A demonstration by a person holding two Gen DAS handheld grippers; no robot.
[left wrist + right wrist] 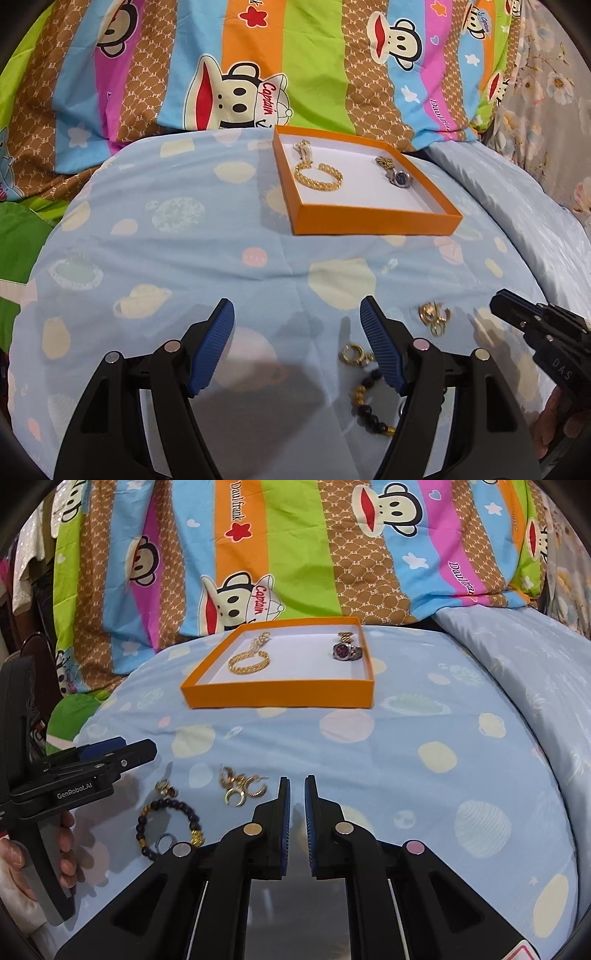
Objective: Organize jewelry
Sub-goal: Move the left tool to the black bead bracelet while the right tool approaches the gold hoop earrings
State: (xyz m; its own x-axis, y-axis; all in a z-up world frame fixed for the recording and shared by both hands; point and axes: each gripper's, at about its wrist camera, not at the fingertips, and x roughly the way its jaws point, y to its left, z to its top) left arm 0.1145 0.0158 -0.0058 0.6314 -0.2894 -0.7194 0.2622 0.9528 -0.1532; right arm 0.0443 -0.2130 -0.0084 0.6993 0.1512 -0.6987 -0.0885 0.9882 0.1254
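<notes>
An orange tray (373, 223) (277, 698) lies on the blue bedsheet. In it are a gold chain bracelet (318, 176) (249, 662) and a wristwatch (398, 177) (346, 650). On the sheet lie gold hoop earrings (434, 316) (242, 786), a dark bead bracelet with gold beads (369, 400) (168, 823) and a small gold piece (354, 355) (166, 788). My left gripper (297, 345) is open and empty, with the bead bracelet by its right finger. My right gripper (297, 812) is nearly shut with a narrow gap, empty, to the right of the earrings.
A striped cartoon-monkey quilt (258, 55) (295, 546) is bunched behind the tray. A pale blue blanket (517, 657) lies at the right. A small ring (166, 840) lies beside the bead bracelet. The left gripper's body (74, 779) shows at the right wrist view's left edge.
</notes>
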